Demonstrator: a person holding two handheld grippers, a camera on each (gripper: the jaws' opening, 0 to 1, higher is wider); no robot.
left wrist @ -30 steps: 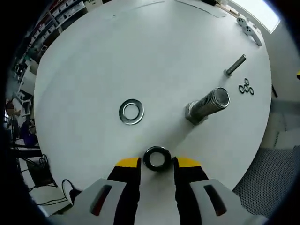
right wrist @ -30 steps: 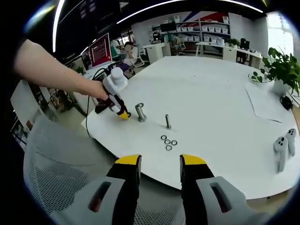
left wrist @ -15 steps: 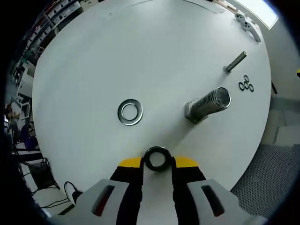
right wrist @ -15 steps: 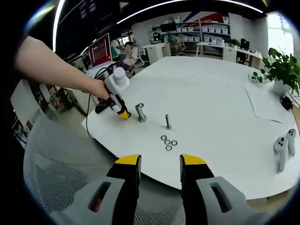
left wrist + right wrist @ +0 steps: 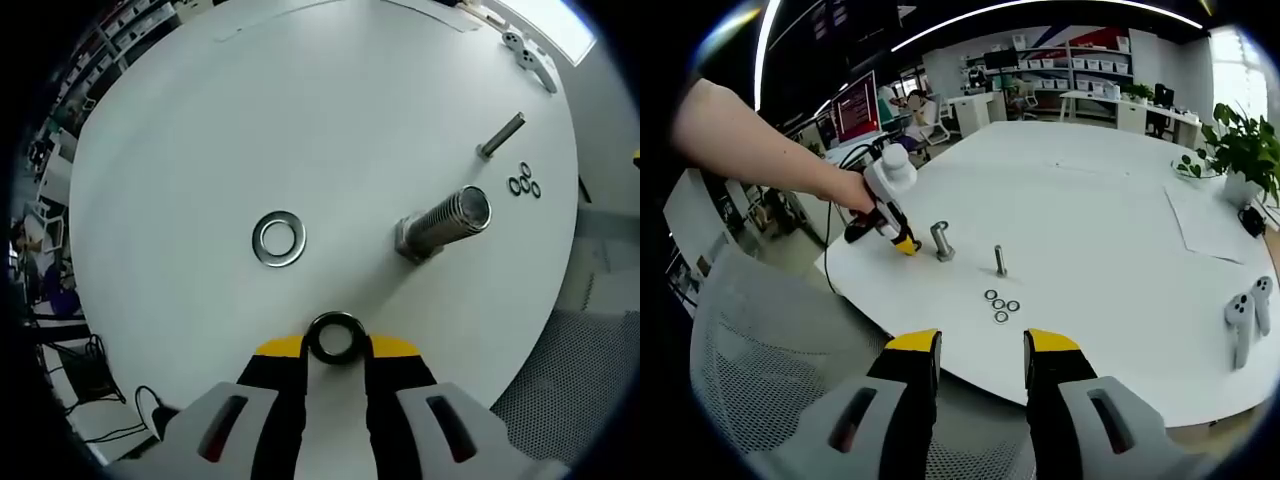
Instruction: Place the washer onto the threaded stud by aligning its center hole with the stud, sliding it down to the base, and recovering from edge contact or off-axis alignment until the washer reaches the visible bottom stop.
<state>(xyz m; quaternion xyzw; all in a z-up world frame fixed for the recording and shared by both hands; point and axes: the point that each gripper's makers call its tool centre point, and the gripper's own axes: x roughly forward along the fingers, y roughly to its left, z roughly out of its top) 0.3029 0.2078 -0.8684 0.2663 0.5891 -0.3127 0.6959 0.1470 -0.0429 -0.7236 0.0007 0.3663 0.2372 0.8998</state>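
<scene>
Round white table (image 5: pixel 300 110) in an open office, shelving and desks behind, a potted plant (image 5: pixel 1232 150) at the far edge. On the table: large threaded stud (image 5: pixel 443 224) standing on its base, slim bolt (image 5: pixel 500 135) beyond it, three small rings (image 5: pixel 524 185) close by, a bright flat washer (image 5: pixel 279 239) lying apart to the stud's left.

Left gripper (image 5: pixel 335 346) down at the near edge, yellow tips now pressed against both sides of a dark thick washer (image 5: pixel 335 337); a second ago, a gap on each side, so jaws drawn in and clamped on it. Washer lying flat on the table, not yet lifted, well short of the stud. Grasp apparently secured; lift and carry to the stud top next, hole over axis.

Right gripper (image 5: pixel 981 350) spread wide and empty, hanging off the table edge above a mesh chair (image 5: pixel 770 390), unchanged.
</scene>
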